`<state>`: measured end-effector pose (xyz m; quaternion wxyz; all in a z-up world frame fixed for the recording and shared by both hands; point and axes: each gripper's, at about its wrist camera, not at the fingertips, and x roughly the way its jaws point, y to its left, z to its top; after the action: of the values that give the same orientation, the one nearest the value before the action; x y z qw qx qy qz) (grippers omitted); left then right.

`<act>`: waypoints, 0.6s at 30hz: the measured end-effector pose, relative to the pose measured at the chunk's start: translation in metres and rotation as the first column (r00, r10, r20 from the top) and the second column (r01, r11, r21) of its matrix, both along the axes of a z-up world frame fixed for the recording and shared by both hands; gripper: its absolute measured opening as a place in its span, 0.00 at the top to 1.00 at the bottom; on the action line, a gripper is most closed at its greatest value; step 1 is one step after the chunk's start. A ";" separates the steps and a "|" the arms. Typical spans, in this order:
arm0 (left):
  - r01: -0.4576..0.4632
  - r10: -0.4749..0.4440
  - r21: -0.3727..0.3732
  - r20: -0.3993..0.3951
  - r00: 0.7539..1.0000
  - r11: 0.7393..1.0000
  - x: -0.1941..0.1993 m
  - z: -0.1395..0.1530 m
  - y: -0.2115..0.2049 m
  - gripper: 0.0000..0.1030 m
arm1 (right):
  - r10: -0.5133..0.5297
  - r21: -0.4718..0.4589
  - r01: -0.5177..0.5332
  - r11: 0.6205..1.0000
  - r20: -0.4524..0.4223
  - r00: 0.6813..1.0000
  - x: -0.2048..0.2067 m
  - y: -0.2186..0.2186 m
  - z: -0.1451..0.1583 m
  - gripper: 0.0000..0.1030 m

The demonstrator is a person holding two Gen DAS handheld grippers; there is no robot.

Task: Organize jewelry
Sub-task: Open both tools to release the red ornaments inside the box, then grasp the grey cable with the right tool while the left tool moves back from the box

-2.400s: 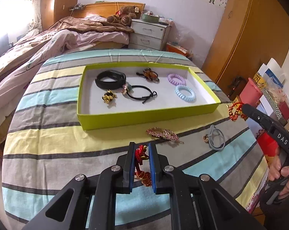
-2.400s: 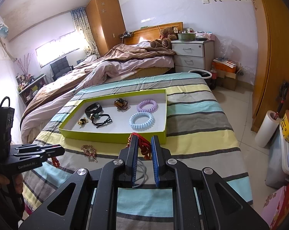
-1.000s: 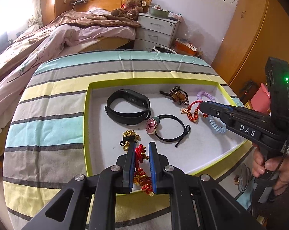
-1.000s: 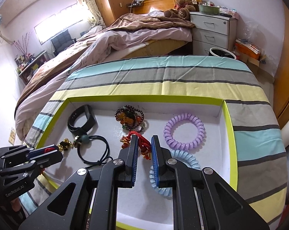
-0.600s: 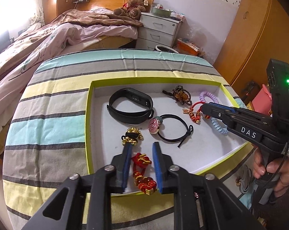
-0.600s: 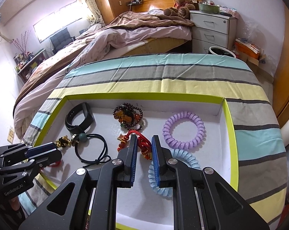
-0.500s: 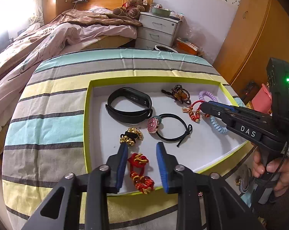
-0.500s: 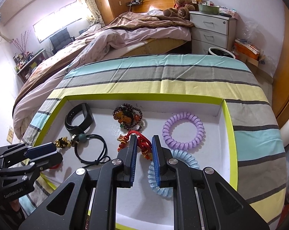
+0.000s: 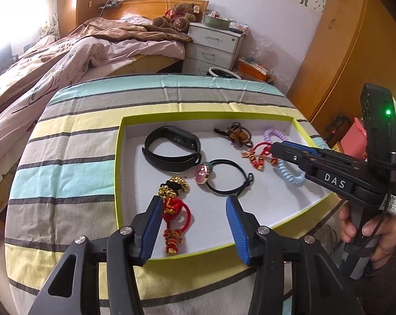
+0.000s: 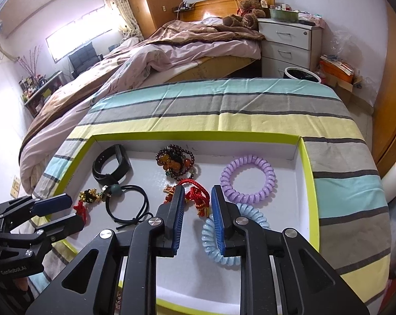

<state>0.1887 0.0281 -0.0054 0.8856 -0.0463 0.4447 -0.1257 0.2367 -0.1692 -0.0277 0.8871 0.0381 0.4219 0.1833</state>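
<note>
Two red knotted charms are being released into the tray by the just-opened left gripper and right gripper; withdrawal is called for next.

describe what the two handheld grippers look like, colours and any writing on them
Both are black with silver pivot bolts and ribbed blue pads. The right gripper bears white "DAS" lettering, a lit green light and a black cable; the left gripper has small white lettering, too small to read surely.

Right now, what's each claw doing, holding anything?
Left claw: open, jaws just spread; red knot charm lies released in the tray.
Right claw: opening, pads off the red cord bracelet between them.
</note>
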 end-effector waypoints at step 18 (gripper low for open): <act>0.002 0.001 -0.046 0.070 0.998 0.999 -0.057 0.024 0.000 0.52 | -0.005 0.067 0.001 0.998 0.066 0.998 -0.081 -0.054 0.027 0.56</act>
<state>0.1315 0.0282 0.0188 0.8994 -0.0619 0.4102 -0.1376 0.1558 -0.2229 -0.0006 0.8992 0.0621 0.3858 0.1971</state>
